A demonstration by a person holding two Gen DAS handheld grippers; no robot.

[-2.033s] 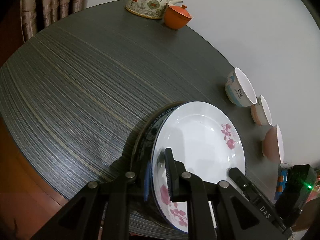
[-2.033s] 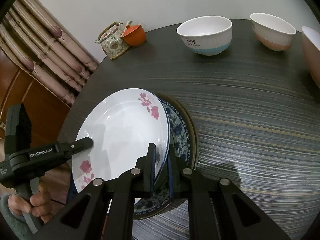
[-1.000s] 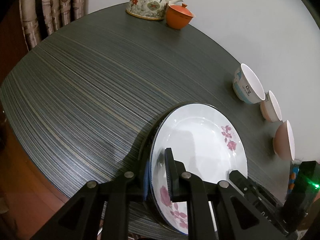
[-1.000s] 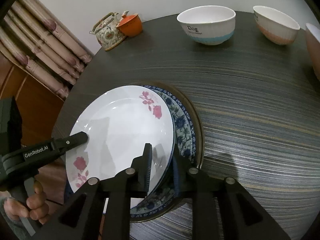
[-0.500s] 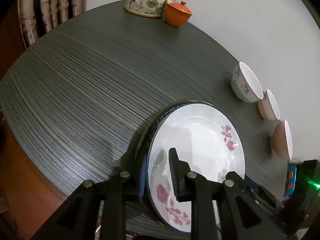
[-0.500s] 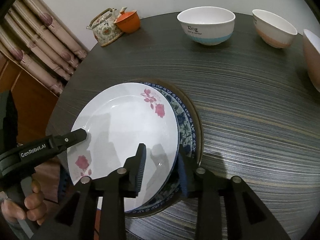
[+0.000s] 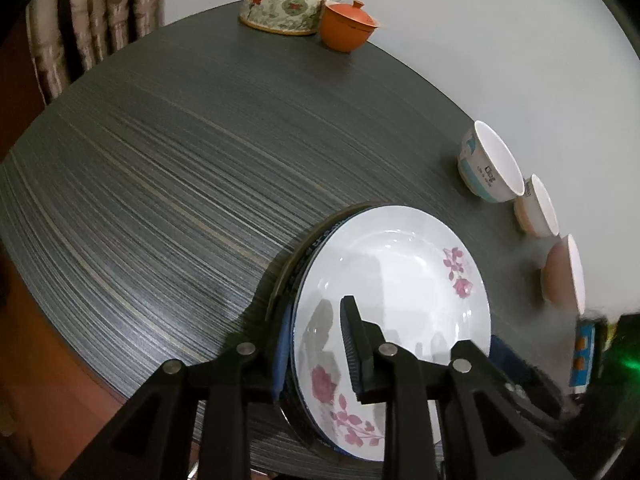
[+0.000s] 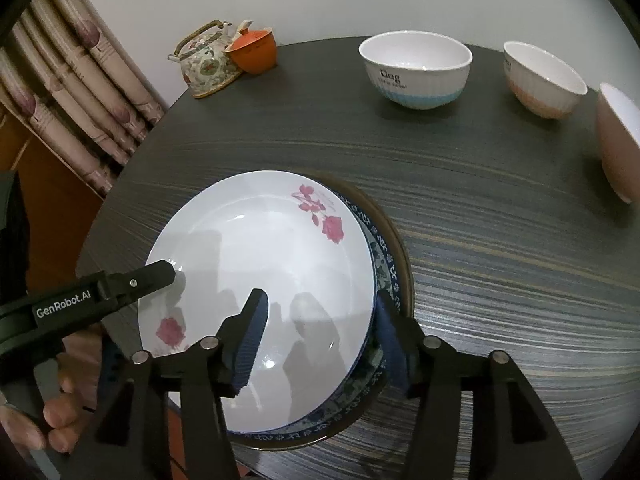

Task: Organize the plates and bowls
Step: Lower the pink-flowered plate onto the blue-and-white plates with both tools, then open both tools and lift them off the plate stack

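Observation:
A white plate with pink flowers (image 8: pixel 264 272) lies on top of a blue-patterned plate (image 8: pixel 384 256) and a dark plate under it, near the table's front edge. It also shows in the left wrist view (image 7: pixel 396 272). My right gripper (image 8: pixel 320 336) is open, its jaws standing either side of the stack's near rim. My left gripper (image 7: pixel 316 344) is open around the plates' left rim; one of its fingers (image 8: pixel 152 274) shows in the right wrist view. Three bowls stand at the back: a white and blue one (image 8: pixel 416 70), a white and pink one (image 8: pixel 544 80) and a pink one (image 8: pixel 618 140).
A flowered teapot (image 8: pixel 206 64) and an orange lidded cup (image 8: pixel 254 50) stand at the far left edge of the round dark table (image 8: pixel 500 240). A curtain (image 8: pixel 76 92) hangs behind the table on the left. A hand (image 8: pixel 60 420) holds the left gripper.
Both grippers have opened and let go of the white flowered plate. The plate has settled flat onto the blue-patterned plate.

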